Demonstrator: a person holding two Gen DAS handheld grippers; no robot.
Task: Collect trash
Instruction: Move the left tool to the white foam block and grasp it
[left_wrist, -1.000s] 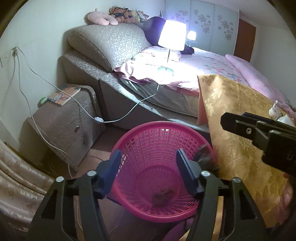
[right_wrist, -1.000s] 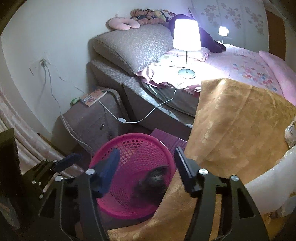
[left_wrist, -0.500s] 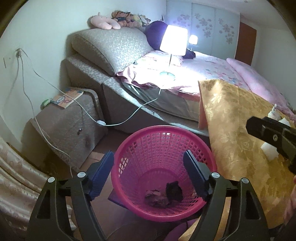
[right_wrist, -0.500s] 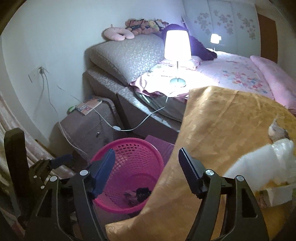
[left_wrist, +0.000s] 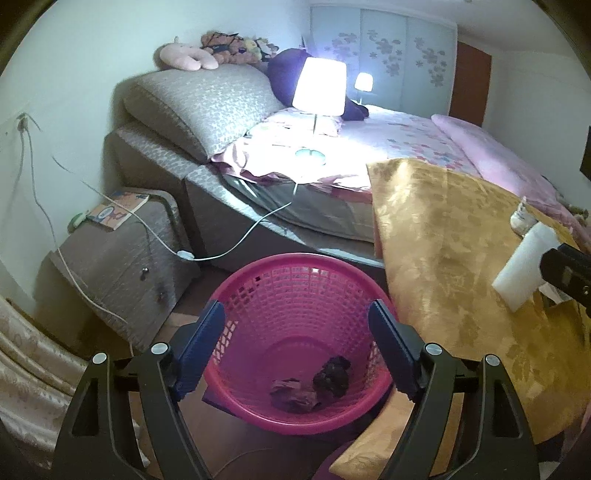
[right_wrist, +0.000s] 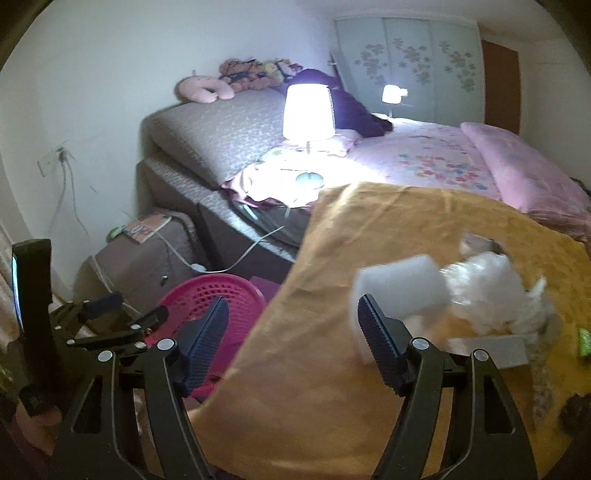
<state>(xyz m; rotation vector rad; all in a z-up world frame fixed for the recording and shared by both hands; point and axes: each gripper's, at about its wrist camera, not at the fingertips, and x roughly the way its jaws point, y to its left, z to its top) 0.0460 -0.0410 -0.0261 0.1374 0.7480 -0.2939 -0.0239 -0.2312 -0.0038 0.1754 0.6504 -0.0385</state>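
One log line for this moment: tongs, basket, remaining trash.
left tongs: open, empty, over pink basket | basket: two dark scraps | right tongs: open, empty | white trash on gold cloth

A table under a gold patterned cloth (right_wrist: 369, 369) carries a white foam block (right_wrist: 399, 291), crumpled white plastic (right_wrist: 491, 291) and a small green scrap (right_wrist: 584, 341). The pink basket (left_wrist: 295, 291) stands on the floor beside it.
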